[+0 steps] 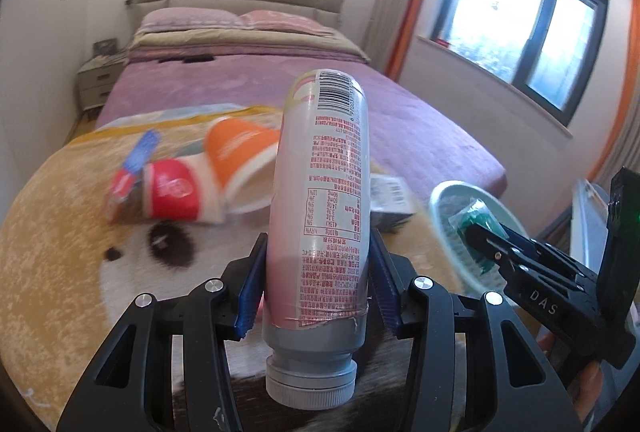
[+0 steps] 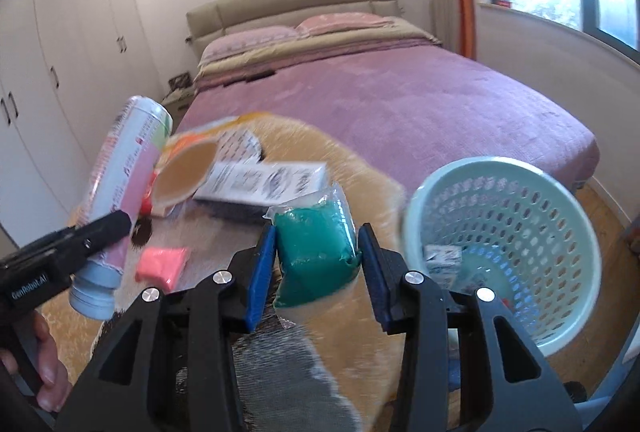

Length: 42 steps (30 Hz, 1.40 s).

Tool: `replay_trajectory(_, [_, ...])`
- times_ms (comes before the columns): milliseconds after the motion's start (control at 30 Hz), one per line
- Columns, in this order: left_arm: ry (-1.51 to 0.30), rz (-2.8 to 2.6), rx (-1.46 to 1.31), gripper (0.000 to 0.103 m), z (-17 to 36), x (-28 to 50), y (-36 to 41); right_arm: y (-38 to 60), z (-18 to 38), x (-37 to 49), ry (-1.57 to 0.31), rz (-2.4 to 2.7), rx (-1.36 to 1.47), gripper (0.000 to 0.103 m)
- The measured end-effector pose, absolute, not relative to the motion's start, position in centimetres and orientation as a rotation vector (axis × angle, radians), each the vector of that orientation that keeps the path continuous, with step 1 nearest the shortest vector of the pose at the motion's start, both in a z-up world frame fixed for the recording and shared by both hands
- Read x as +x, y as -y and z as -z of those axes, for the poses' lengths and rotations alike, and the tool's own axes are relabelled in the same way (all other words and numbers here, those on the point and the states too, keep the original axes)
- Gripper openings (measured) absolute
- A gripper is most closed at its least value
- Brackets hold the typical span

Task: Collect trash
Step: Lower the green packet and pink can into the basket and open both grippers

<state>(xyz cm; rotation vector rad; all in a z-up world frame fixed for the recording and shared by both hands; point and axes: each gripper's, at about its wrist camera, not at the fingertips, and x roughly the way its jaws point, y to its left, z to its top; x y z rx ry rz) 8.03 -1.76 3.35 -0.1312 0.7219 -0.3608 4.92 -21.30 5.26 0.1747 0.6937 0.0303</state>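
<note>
I had the left tool [image 1: 316, 272] clamped on the pink bottle [image 1: 320, 207], cap toward me, lifted above the bed [image 1: 248, 87]. My right tool [image 2: 316, 264] gripped the green packet [image 2: 316, 248]. The mint basket [image 2: 504, 252] sat at three o'clock of it; cups [image 1: 208, 183] and a pink packet [image 2: 162, 266] lay at ten o'clock.
</note>
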Motion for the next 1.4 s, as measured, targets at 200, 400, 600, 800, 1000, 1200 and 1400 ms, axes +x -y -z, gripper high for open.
replay_trajectory(200, [-0.718, 0.451, -0.078, 0.046, -4.0, 8.6, 7.4, 25.9, -6.1, 4.2, -0.662, 0.046, 0.223, 0.039])
replay_trajectory(400, [-0.735, 0.546, -0.042, 0.046, -3.6, 9.6, 12.9, 30.2, -5.4, 4.2, -0.661, 0.119, 0.254, 0.039])
replay_trajectory(600, [-0.776, 0.619, -0.018, 0.046, -2.4, 11.3, 17.9, 34.1, -3.7, 5.0, -0.687, 0.19, 0.29, 0.039])
replay_trajectory(800, [-0.82, 0.655, -0.007, 0.046, -0.5, 13.1, 22.0, 37.4, -1.5, 5.6, -0.724, 0.249, 0.342, 0.039])
replay_trajectory(1000, [-0.851, 0.66, 0.002, 0.046, 1.6, 14.2, 23.9, 39.6, 0.4, 5.9, -0.76, 0.293, 0.378, 0.039])
replay_trajectory(1200, [-0.886, 0.675, 0.027, 0.046, 3.1, 14.4, 25.7, 40.1, 2.1, 5.9, -0.797, 0.318, 0.401, 0.039])
replay_trajectory(1400, [-0.923, 0.663, 0.037, 0.047, 4.3, 14.8, 26.8, 40.8, 2.9, 5.7, -0.813, 0.322, 0.423, 0.039])
